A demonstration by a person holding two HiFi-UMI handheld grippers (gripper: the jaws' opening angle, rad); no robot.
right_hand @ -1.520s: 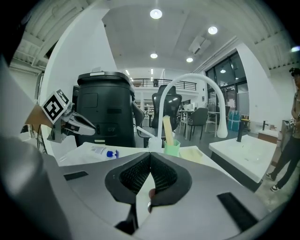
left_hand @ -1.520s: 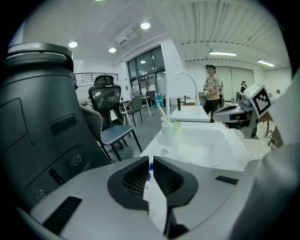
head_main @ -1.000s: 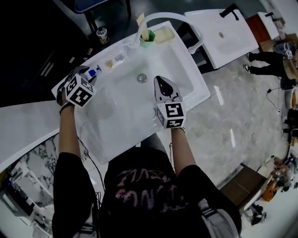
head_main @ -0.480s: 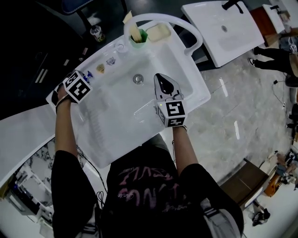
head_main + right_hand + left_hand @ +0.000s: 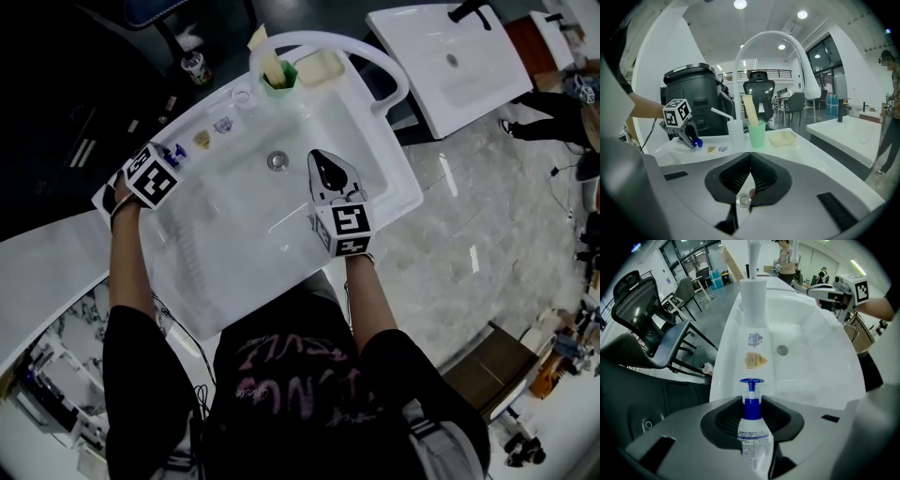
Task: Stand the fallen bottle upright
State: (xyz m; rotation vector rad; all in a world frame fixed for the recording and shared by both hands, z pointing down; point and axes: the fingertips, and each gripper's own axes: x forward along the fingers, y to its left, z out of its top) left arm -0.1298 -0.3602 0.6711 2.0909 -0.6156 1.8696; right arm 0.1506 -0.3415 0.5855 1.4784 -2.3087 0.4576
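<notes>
White sink [image 5: 394, 202], drain [image 5: 277, 160] mid-basin. Along back rim: soap dish [image 5: 320, 66], green cup [image 5: 278, 77], clear cup [image 5: 244, 97], two stickers [image 5: 755, 360], then bottle [image 5: 752, 427] lying at left end, pump toward stickers.

Bottle [image 5: 753, 444] label print too small; shirt [image 5: 291, 375] lettering illegible.

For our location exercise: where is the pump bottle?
The pump bottle lies on the sink rim, head view's left, beside two stickers, between the left gripper's jaws, which have just been closing.

Glossy marble floor [image 5: 459, 234]; black office chair [image 5: 649, 322]; round ceiling spotlights [image 5: 739, 4] lit.
</notes>
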